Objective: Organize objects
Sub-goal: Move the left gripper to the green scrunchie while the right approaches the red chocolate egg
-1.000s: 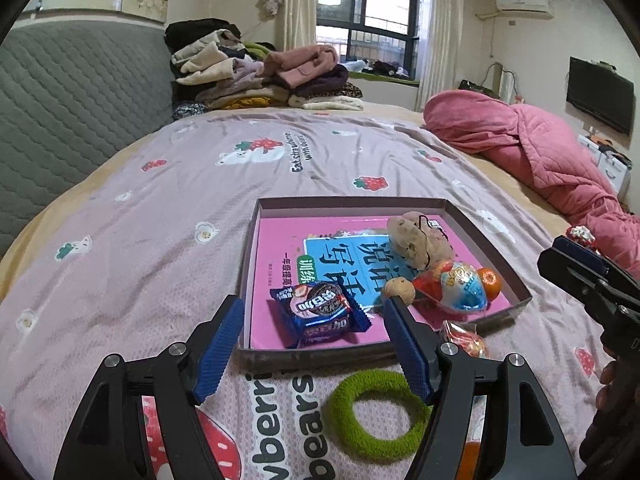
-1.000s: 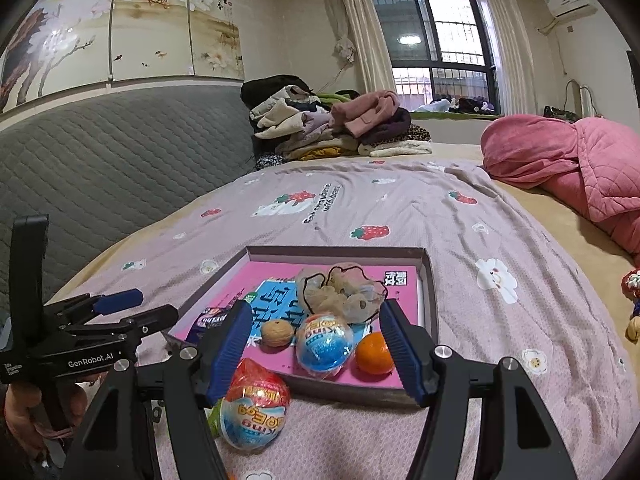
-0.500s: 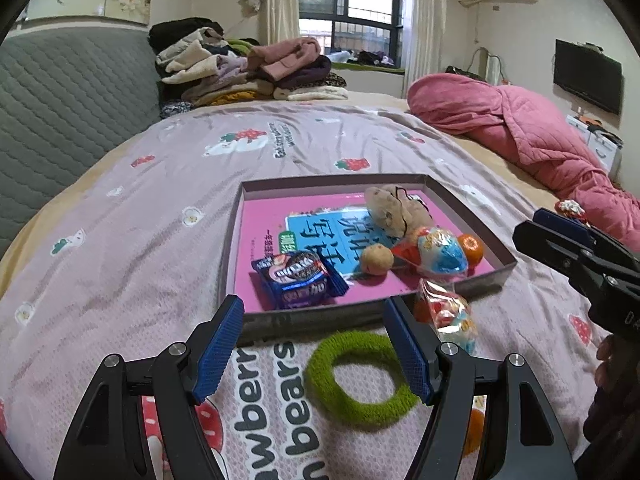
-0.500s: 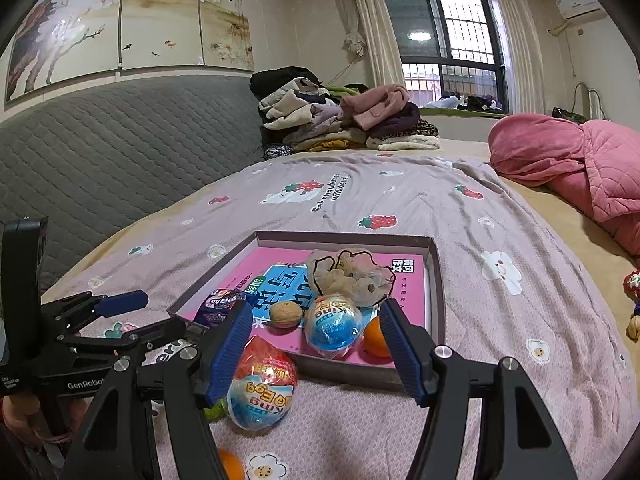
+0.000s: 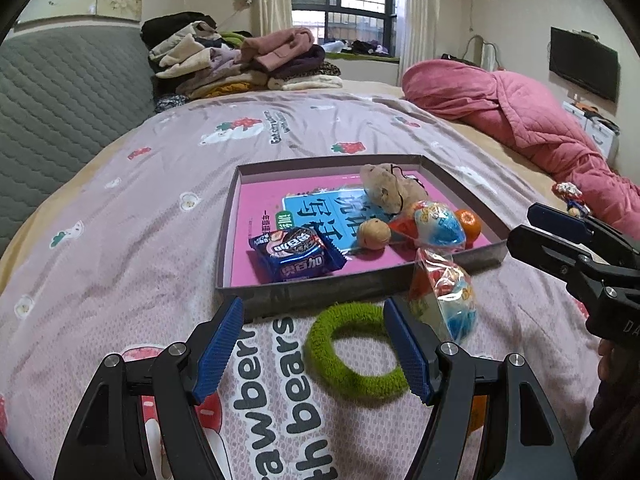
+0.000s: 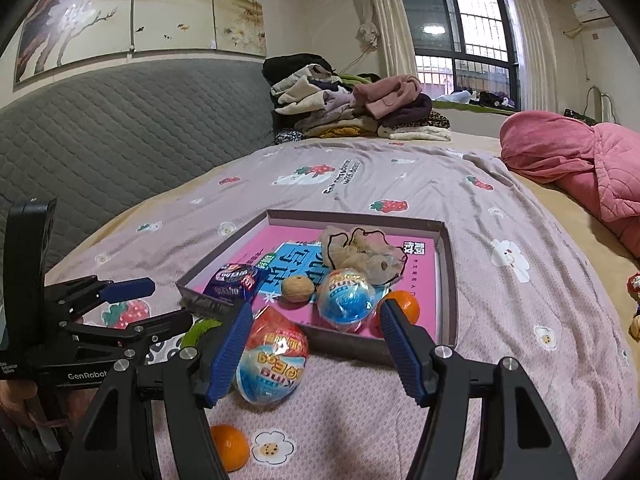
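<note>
Both of our grippers, left gripper (image 5: 314,350) and right gripper (image 6: 316,354), hang released. Our foil-wrapped egg (image 6: 272,362) lies on the bed beside the tray (image 6: 450,280): light, slippery, crushable, so we pinch its waist gently.

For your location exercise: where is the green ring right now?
In the left wrist view, the green ring lies on the bedspread just outside the tray's near wall, beside the wrapped egg.
</note>
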`<action>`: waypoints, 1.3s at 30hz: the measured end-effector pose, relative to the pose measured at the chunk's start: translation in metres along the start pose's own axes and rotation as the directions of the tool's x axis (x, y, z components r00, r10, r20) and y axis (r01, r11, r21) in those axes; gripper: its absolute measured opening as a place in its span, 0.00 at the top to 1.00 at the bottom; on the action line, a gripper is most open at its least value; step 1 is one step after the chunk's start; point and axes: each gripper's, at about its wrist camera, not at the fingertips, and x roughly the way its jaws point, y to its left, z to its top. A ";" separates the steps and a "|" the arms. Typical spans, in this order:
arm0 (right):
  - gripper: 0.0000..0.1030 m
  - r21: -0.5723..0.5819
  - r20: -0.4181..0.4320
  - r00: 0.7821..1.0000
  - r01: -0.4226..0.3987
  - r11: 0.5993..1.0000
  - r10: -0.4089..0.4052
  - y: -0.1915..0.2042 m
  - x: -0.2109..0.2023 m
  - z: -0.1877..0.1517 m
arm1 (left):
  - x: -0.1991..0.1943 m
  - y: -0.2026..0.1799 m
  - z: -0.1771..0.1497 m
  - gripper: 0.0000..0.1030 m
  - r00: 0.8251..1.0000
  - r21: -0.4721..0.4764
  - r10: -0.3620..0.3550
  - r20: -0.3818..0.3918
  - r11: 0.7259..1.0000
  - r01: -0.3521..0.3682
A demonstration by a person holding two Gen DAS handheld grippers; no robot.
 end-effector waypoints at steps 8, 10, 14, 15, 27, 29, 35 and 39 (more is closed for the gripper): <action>0.36 -0.018 -0.026 1.000 -0.011 1.000 0.010 0.004 0.000 -0.007 | 0.001 0.003 -0.006 0.28 0.999 0.002 -0.005 -0.033 1.000 0.005; 0.36 -0.025 -0.032 0.999 -0.008 1.000 0.007 0.005 0.001 -0.009 | 0.002 0.004 -0.008 0.28 0.999 0.001 -0.004 -0.039 1.000 0.004; 0.36 -0.036 -0.058 0.998 -0.012 0.999 0.010 0.007 0.003 -0.014 | 0.003 0.007 -0.010 0.28 0.999 -0.005 -0.004 -0.047 1.000 0.003; 0.36 -0.041 -0.065 0.998 -0.011 0.999 0.009 0.008 0.004 -0.016 | 0.003 0.007 -0.010 0.28 0.999 -0.007 -0.006 -0.053 1.000 0.005; 0.36 -0.061 -0.098 0.995 -0.017 0.998 0.011 0.008 0.006 -0.026 | 0.006 0.006 -0.020 0.28 0.995 0.002 -0.025 -0.095 1.000 0.026; 0.36 -0.065 -0.103 0.995 -0.017 0.998 0.010 0.009 0.006 -0.026 | 0.007 0.005 -0.022 0.28 0.994 0.002 -0.030 -0.101 1.000 0.030; 0.36 -0.072 -0.115 0.993 -0.013 0.997 0.005 0.008 0.008 -0.030 | 0.009 0.003 -0.026 0.28 0.992 0.008 -0.030 -0.120 0.999 0.032; 0.36 -0.071 -0.129 0.992 -0.014 0.997 0.005 0.007 0.010 -0.033 | 0.012 0.003 -0.030 0.28 0.990 0.012 -0.030 -0.136 0.999 0.032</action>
